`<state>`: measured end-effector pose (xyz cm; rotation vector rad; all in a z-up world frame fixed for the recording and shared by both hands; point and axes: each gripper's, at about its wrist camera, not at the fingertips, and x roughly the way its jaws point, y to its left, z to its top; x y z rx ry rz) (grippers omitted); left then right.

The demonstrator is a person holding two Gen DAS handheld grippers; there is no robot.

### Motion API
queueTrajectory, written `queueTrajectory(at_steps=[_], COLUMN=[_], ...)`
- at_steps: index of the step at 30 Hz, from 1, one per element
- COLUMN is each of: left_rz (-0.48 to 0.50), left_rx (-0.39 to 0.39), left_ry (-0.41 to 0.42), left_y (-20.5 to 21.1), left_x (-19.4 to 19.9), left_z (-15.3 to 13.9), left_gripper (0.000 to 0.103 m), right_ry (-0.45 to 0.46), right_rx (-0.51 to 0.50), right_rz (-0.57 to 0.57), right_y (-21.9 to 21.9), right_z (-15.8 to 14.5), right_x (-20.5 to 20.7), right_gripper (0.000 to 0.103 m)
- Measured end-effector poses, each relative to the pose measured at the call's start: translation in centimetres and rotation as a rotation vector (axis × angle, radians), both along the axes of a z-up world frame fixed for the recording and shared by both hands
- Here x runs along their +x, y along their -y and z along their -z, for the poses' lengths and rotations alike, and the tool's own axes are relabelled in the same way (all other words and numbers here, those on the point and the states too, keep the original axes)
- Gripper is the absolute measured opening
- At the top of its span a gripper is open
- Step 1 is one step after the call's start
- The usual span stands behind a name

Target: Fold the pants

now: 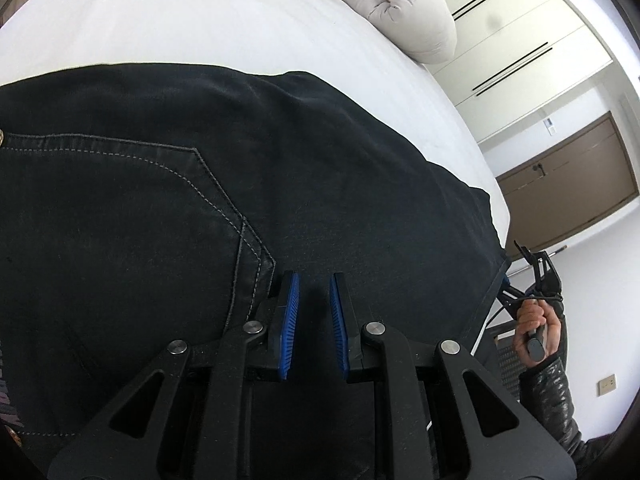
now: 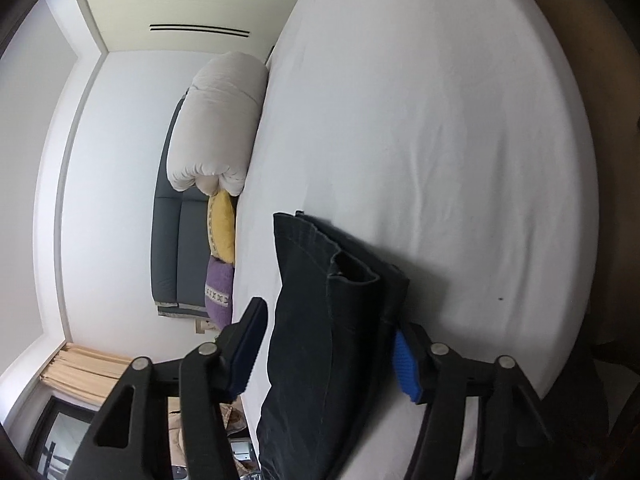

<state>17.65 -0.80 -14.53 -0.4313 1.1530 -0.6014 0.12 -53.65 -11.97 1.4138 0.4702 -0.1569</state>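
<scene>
Two black hand-held grippers with blue ribbed pads are at work over a pair of black denim pants [image 1: 200, 184] spread on a bed covered with a smooth white sheet [image 1: 200, 20]. The left gripper [image 1: 313, 312] sits low over the seat of the pants, just beside the stitched back pocket; its pads stand nearly together with only a narrow gap, clenched on nothing that I can make out, since the dark cloth below seems to lie under the fingers and not between them. The right gripper [image 2: 328, 344] is at the leg ends, where the hems [image 2: 340, 264] lie stacked near the bed's edge; its jaws stand apart on either side of the cloth, the blue pad on one side close against the fabric and the other pad clear of it, so the grasp looks released. A bare hand [image 1: 534, 328] in a glossy black sleeve holds that gripper's handle. A rolled pale quilt [image 2: 216, 120] and a yellow cushion [image 2: 223, 224] sit far off at the head of the bed. I judge the fold is between holds: the legs appear laid together, and the next move calls for closing the right gripper firmly on both hem layers, then carrying them toward the waistband.
</scene>
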Motion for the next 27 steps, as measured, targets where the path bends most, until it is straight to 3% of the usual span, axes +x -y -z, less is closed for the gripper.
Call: queueTrajectory(at_steps=[3,5,6,7,13,21,24,27], left_rz=[0.001,0.002,0.003,0.004,0.0,-0.003,-0.005,-0.02], left_rx=[-0.004,0.004,0.005,0.005,-0.01,-0.029,-0.037,-0.055], left_ry=[-0.003,0.003,0.004,0.005,-0.001,-0.002,0.0,-0.003], left_y=[-0.1,-0.4,-0.3,-0.3,-0.1,-0.9,-1.3,-1.9], left_x=[-0.2,-0.5,-0.3,-0.4,-0.2,-0.2,-0.2,-0.2], left_z=[0.2,0.4,0.3,0.2,0.3,0.6,0.6,0.6], left_gripper=[0.016,0.016,0.016,0.016,0.016,0.016,0.016,0.016], right_ry=[-0.002,-0.014,-0.027,-0.042,-0.052,-0.148,-0.14,-0.121], right_rx=[-0.023,-0.032,-0.032,-0.015,-0.034,-0.186,-0.353,-0.613], right_rz=[-0.024,-0.029,-0.028,-0.023,-0.014,-0.047,-0.131,-0.325], right_y=[-0.1,0.0,0.1,0.4,0.3,-0.6,-4.0,-12.1], right_z=[0.1,0.6,0.8,1.3,1.3,-1.5,-5.6,-10.5], right_x=[1.2,1.7,1.9,1.9,2.0,3.3,4.7,7.0], right_gripper=[0.047,0.031,0.012,0.009,0.006,0.006,0.006,0.006])
